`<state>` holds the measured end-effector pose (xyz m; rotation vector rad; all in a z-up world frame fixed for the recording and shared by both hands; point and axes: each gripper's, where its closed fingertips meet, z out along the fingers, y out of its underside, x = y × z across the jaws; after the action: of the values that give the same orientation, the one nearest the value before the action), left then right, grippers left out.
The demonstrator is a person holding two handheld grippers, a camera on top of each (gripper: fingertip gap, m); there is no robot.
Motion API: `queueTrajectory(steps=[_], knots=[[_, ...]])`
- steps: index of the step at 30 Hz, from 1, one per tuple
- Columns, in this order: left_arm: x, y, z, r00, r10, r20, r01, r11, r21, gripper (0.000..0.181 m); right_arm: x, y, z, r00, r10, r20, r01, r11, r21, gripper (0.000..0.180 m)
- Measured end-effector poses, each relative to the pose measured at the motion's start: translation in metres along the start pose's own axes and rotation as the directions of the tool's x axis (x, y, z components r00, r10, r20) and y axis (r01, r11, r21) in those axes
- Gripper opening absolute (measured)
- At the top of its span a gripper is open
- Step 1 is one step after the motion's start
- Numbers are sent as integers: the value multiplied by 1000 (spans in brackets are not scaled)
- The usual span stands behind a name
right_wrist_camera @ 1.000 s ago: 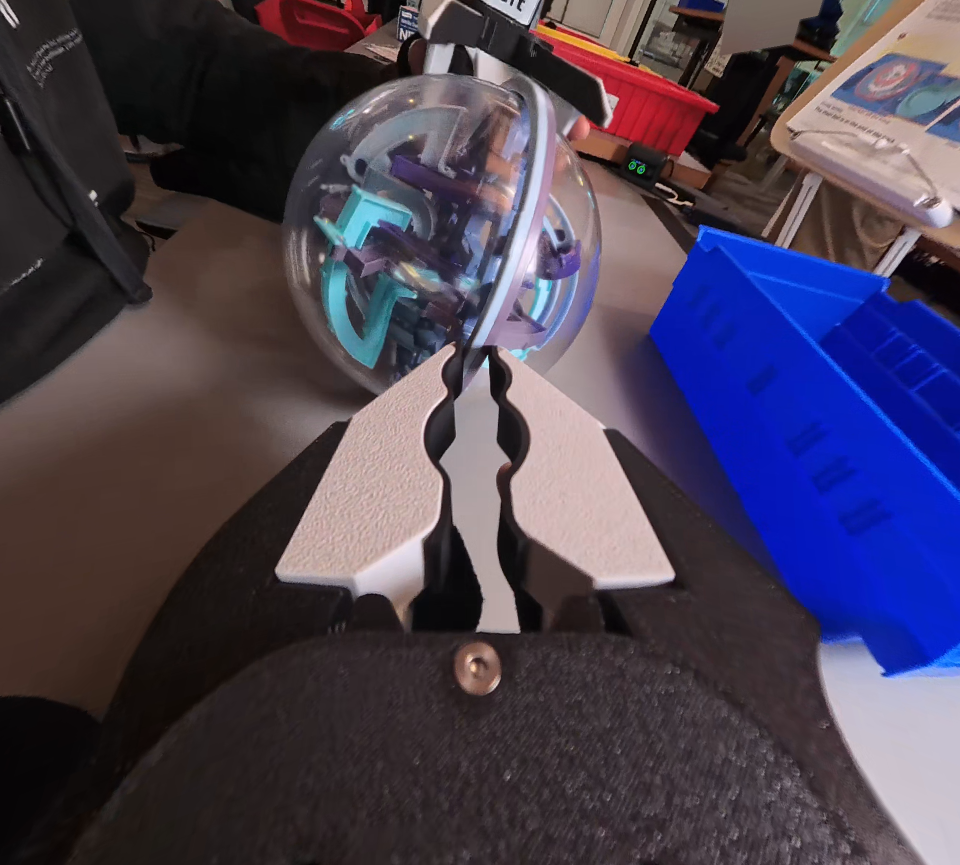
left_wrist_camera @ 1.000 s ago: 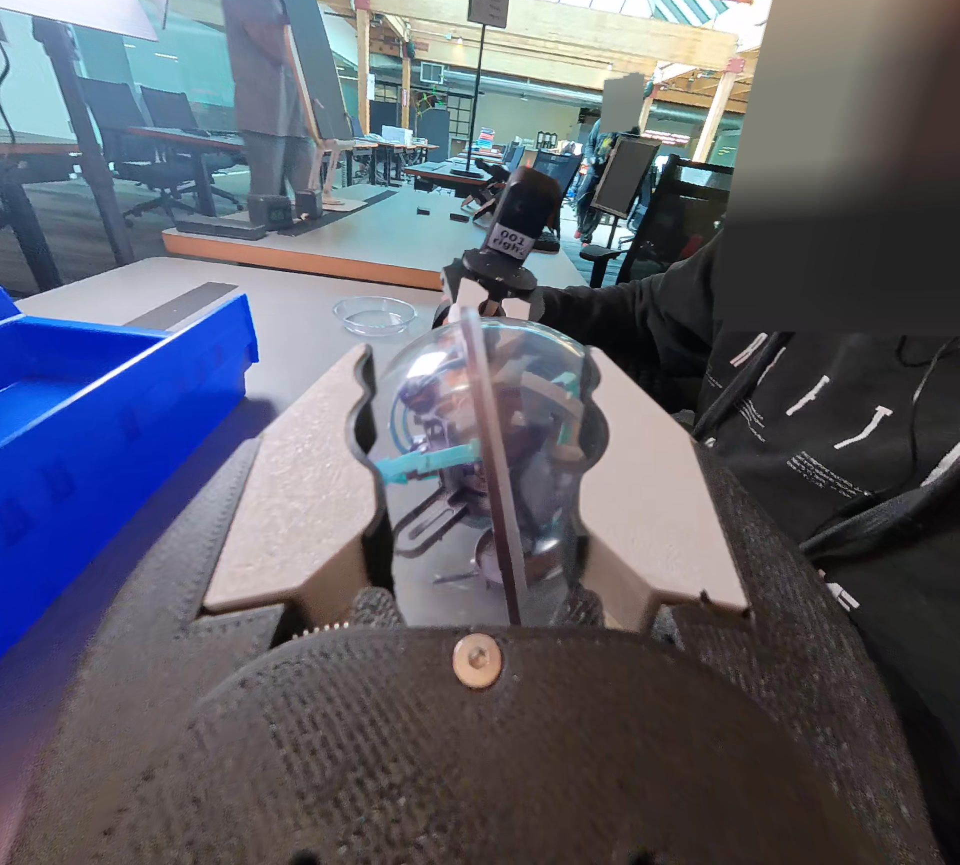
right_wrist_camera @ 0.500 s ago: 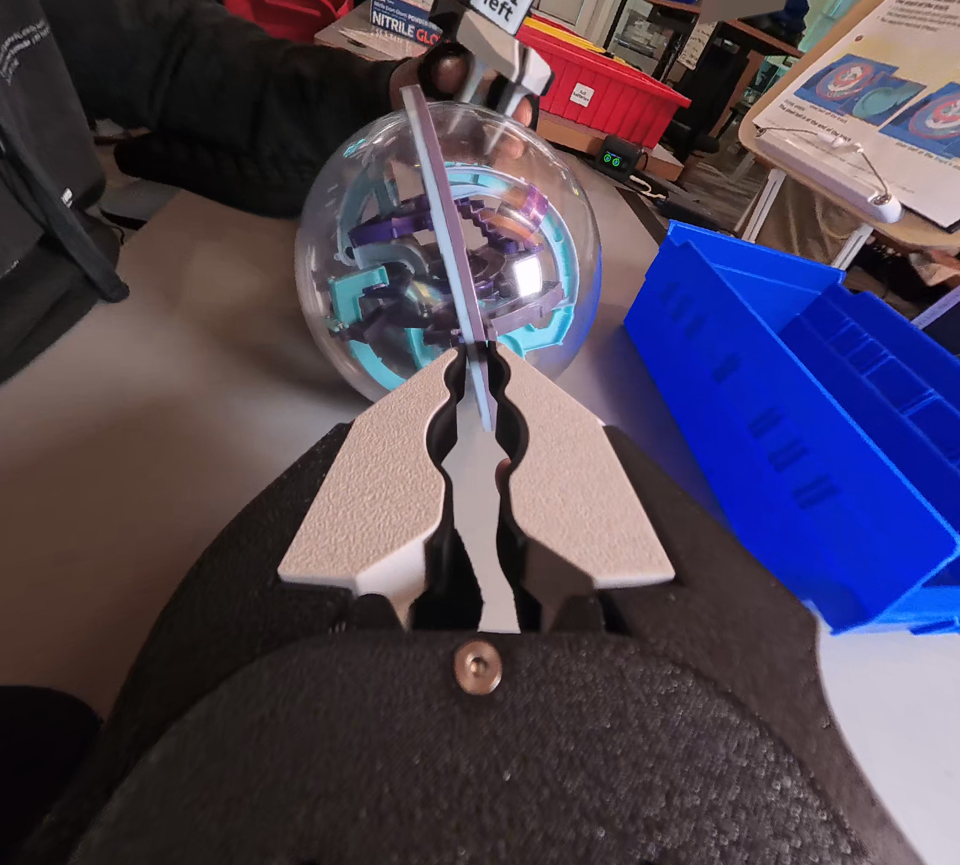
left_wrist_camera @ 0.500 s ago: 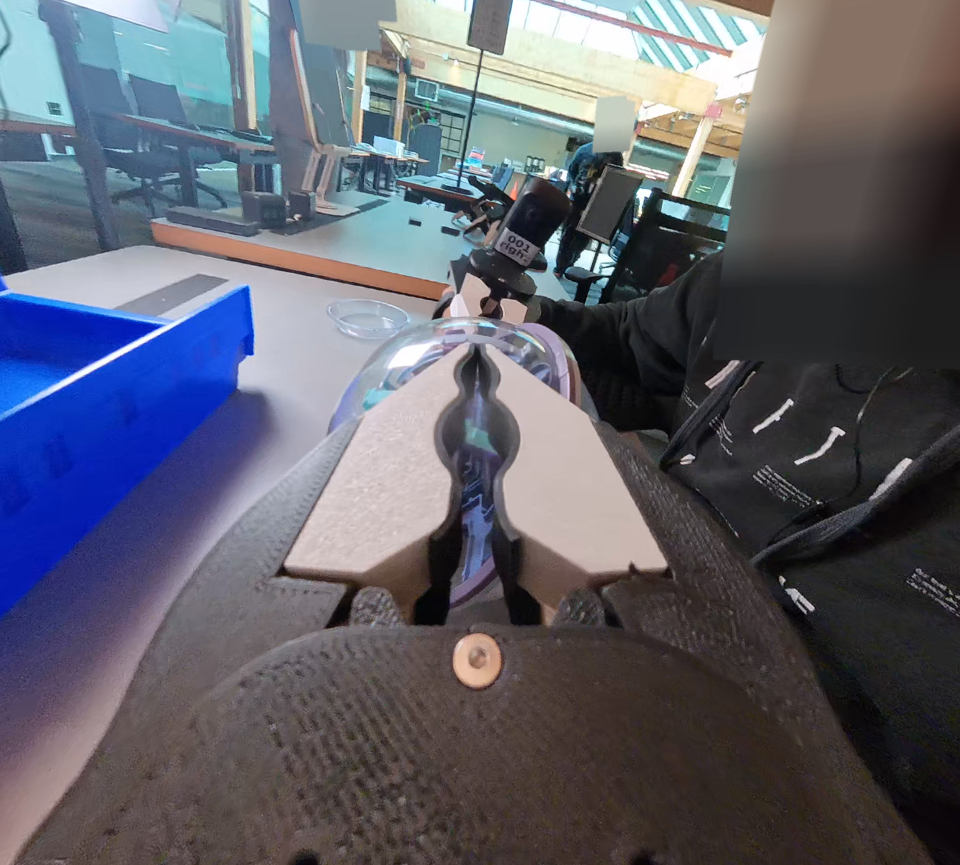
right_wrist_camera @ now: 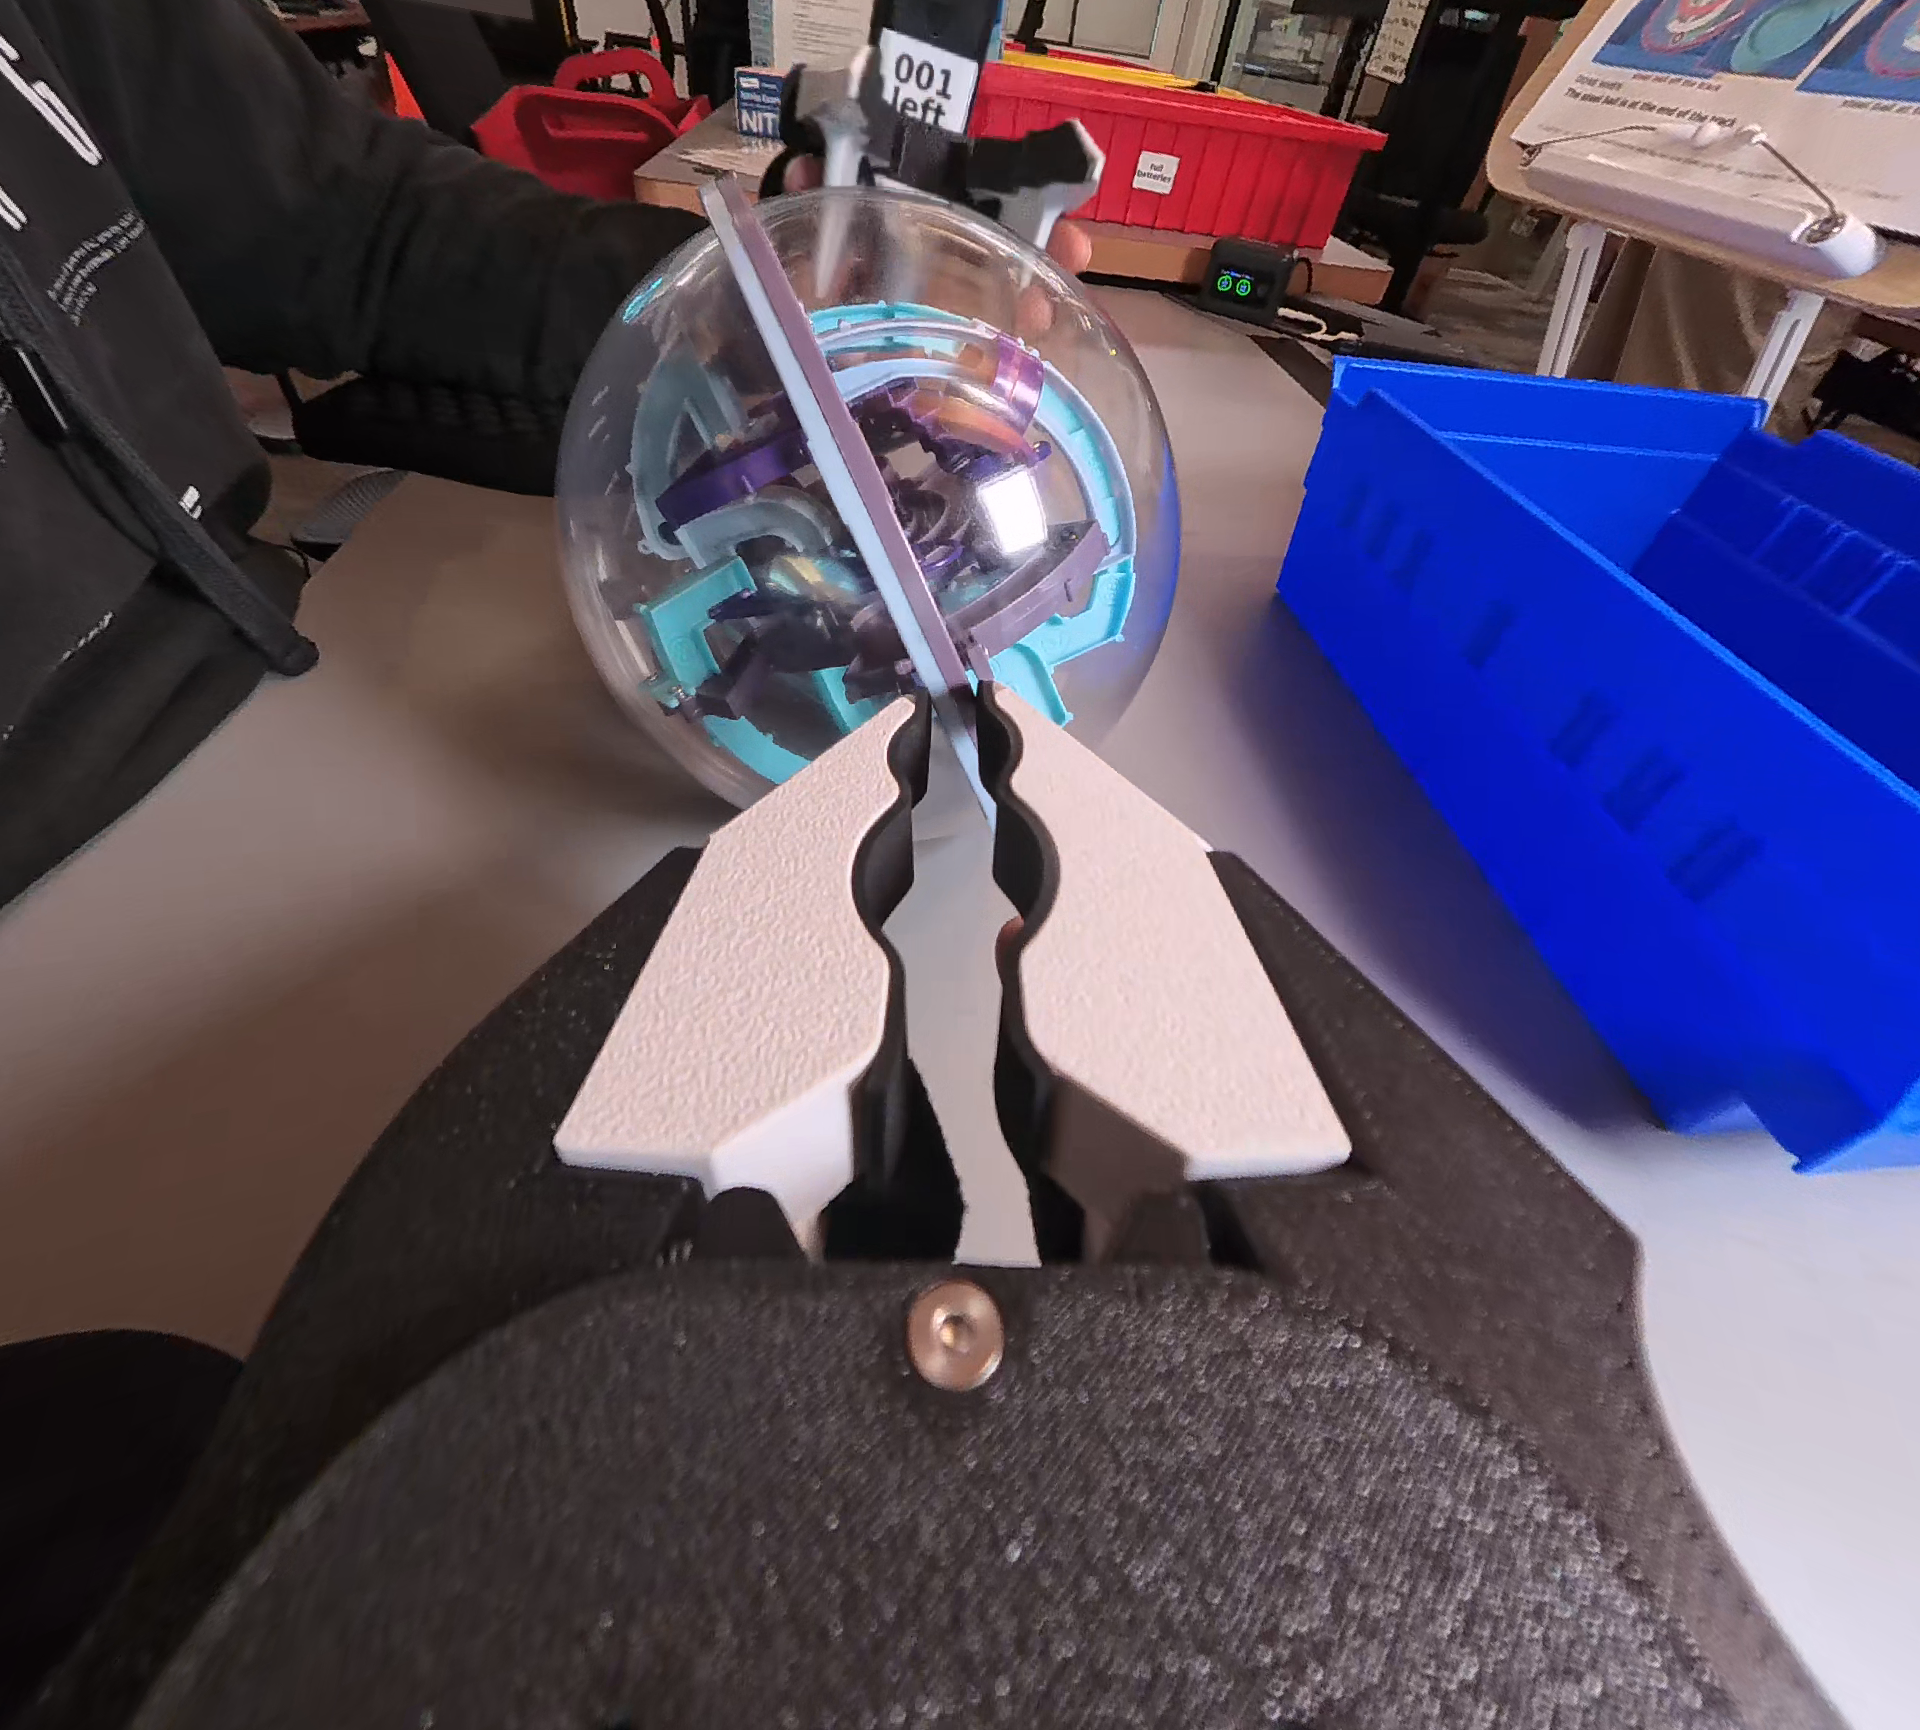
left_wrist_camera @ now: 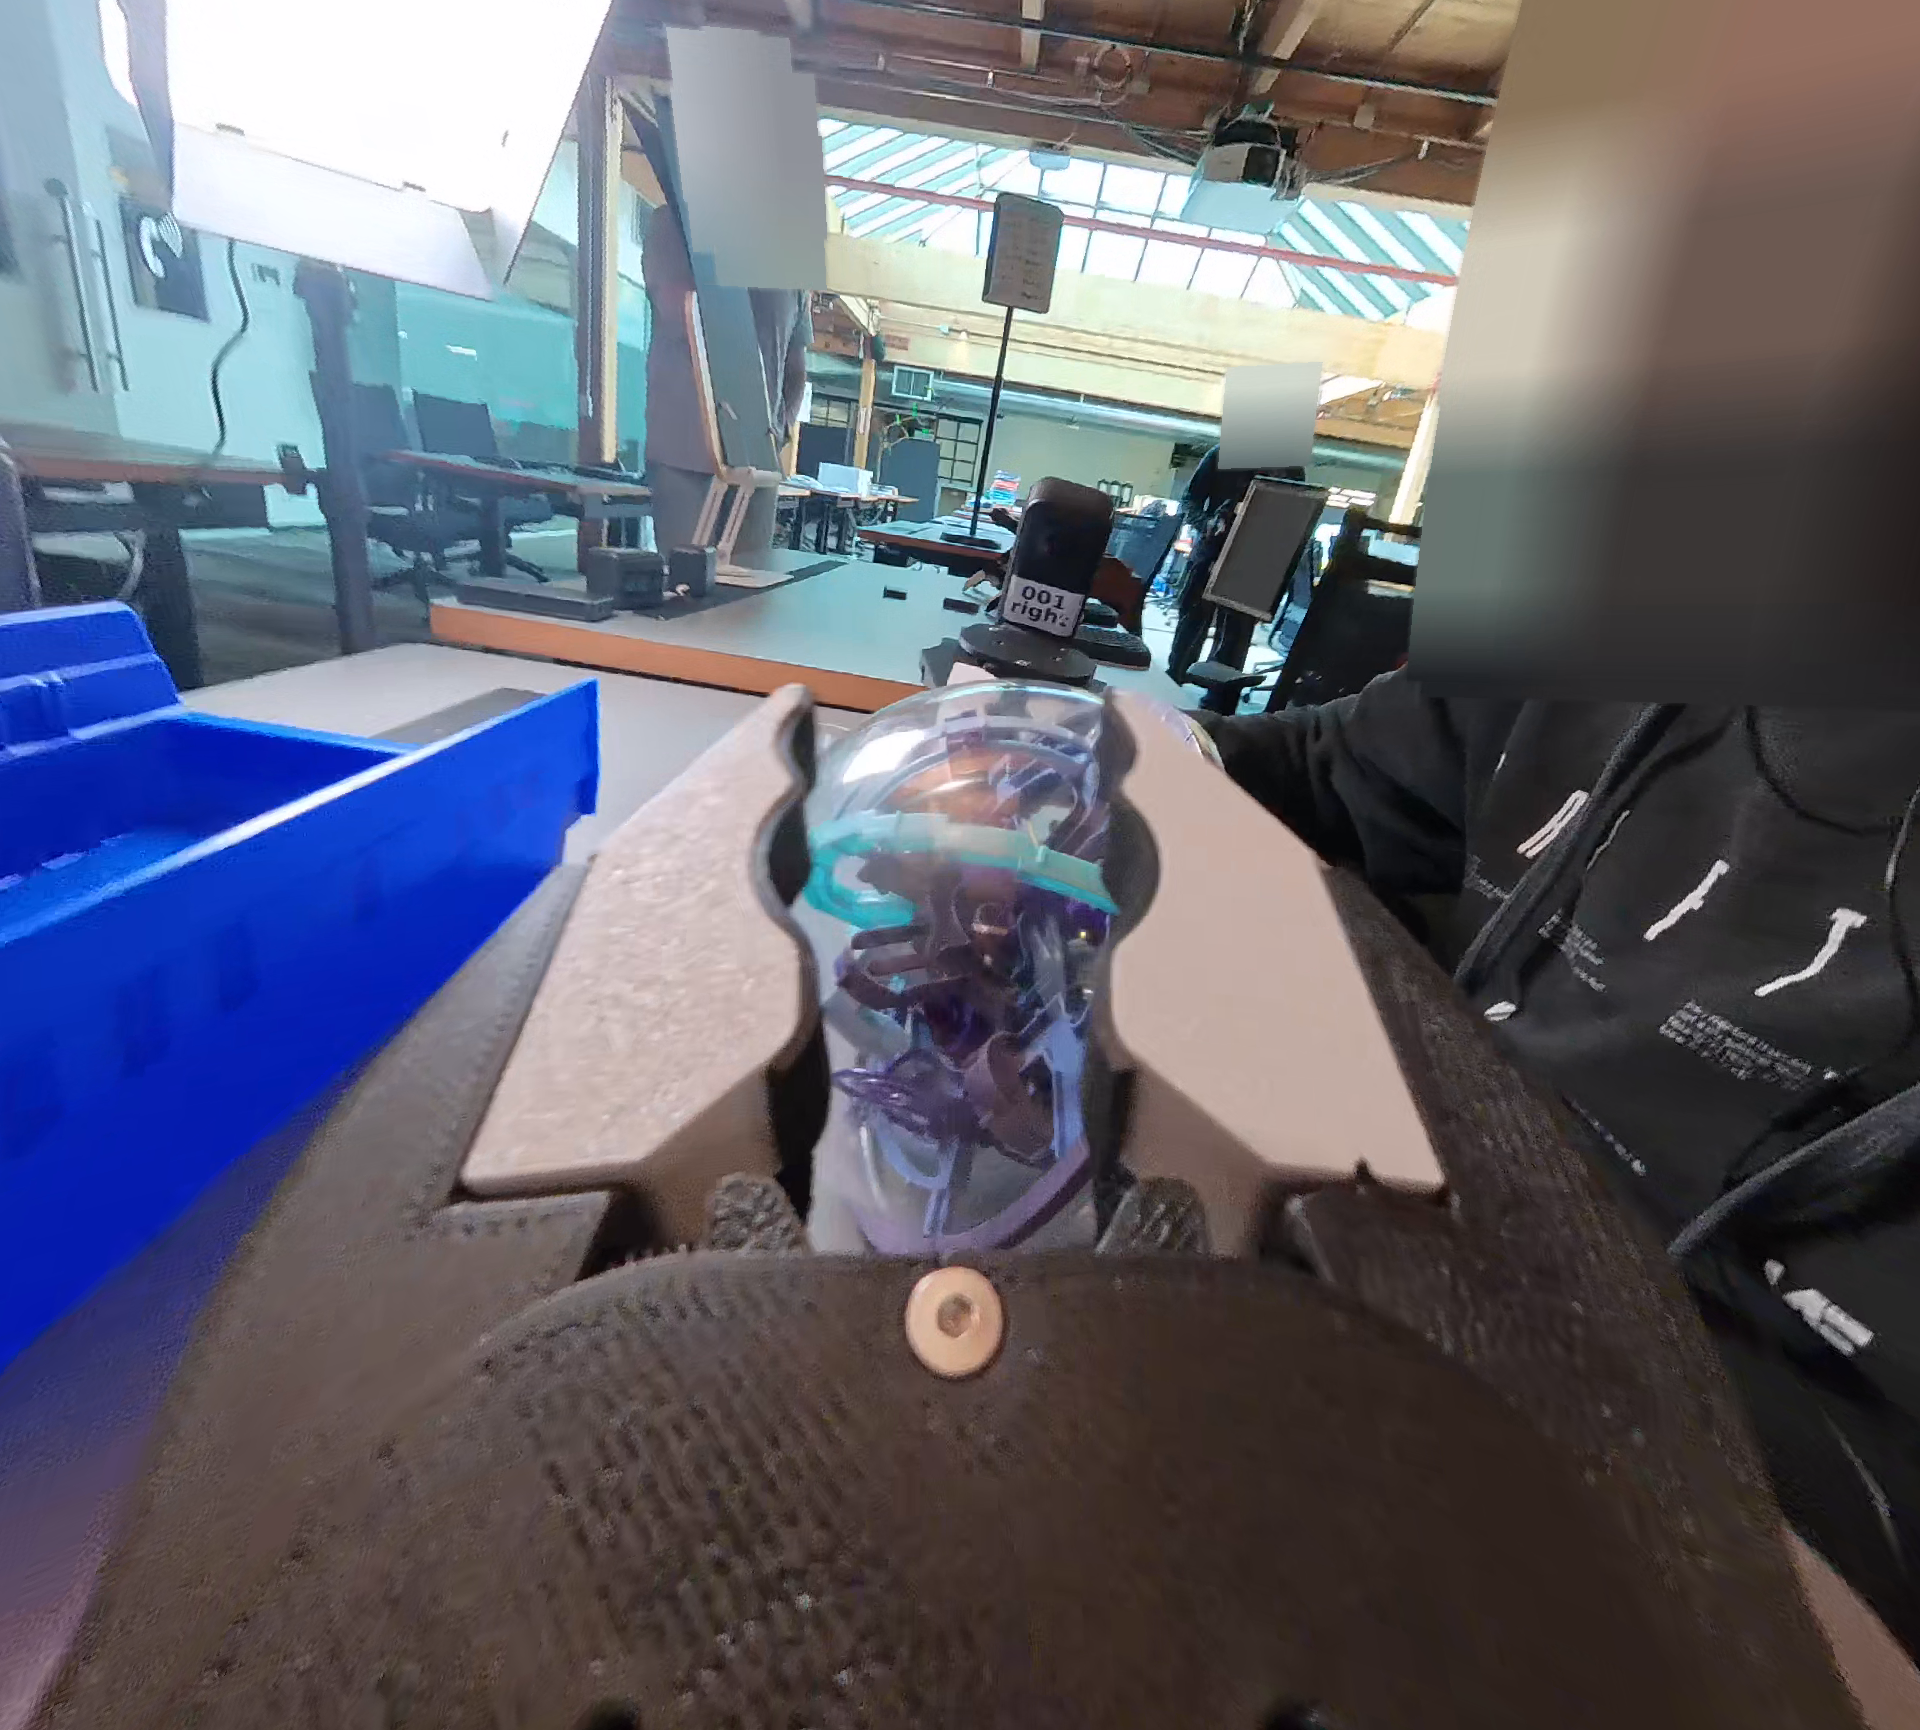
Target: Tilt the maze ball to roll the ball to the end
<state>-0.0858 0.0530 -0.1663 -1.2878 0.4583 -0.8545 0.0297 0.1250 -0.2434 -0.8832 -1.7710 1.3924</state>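
One blue bin [right_wrist_camera: 1621, 641] beside maze ball [right_wrist_camera: 862, 485]

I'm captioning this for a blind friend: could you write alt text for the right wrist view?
A clear plastic maze ball with teal and purple tracks inside is held above a grey table, its flat middle rim pinched by the right gripper. The left gripper, open, straddles the ball's far side. A blue bin sits to the right.

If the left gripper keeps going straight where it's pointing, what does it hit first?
The maze ball itself: the left gripper is open around the clear sphere, which fills the gap. Beyond it sits the right gripper.
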Motion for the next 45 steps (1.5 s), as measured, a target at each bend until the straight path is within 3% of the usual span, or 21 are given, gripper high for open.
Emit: queueTrajectory(steps=[4, 6, 7, 10, 13, 16, 19, 21, 23, 24, 28, 34, 40, 45], knots=[[-1, 3, 5, 995, -98, -1, 98, 995, 19, 86, 3, 3, 0, 1000, 12, -7, -12, 1000, 0, 7], [-2, 2, 7, 988, -152, -23, 152, 988, 35, 89, 5, 5, 0, 1000, 13, -12, -13, 1000, -6, 7], [-2, -1, 7, 986, -163, -35, 165, 985, 56, 84, 5, 6, 0, 1000, 13, -14, -13, 1000, -9, 7], [-6, 2, 7, 974, -220, -51, 221, 975, 24, 30, 5, 8, -1, 1000, 10, -16, -11, 1000, -18, 7], [3, 8, 7, 994, -91, -56, 88, 995, -54, 0, 6, 9, -2, 1000, 17, -14, -17, 1000, -21, 7], [-2, 12, -1, 996, 91, 26, -85, 984, -159, 0, 10, 12, -5, 999, 32, -19, -32, 999, -24, 7], [-7, 16, -9, 992, 117, 56, -103, 974, -202, 0, 13, 16, -8, 998, 61, -12, -62, 998, -20, 7], [-7, 27, -6, 994, 90, 53, -76, 972, -224, 19, 17, 20, -11, 998, 66, -21, -66, 997, -25, 7], [-7, 46, 1, 996, 74, 53, -56, 957, -285, 57, 20, 22, -13, 997, 73, -24, -74, 997, -27, 7], [-4, 54, 4, 997, 64, 39, -48, 947, -317, 64, 23, 21, -15, 997, 74, -31, -75, 997, -21, 7], [5, 60, 8, 990, 143, -3, -135, 927, -350, 50, 32, 24, -21, 994, 84, -68, -86, 996, -25, 5], [8, 69, 4, 980, 196, -21, -186, 887, -421, 52, 37, 25, -23, 993, 89, -81, -91, 996, -24, 0], [19, 81, 10, 955, 288, -68, -284, 828, -484, 44, 40, 27, -22, 992, 76, -104, -81, 995, -51, 0], [23, 79, 13, 940, 334, -69, -326, 823, -464, 50, 39, 31, -29, 992, 90, -92, -99, 990, -96, 18]])
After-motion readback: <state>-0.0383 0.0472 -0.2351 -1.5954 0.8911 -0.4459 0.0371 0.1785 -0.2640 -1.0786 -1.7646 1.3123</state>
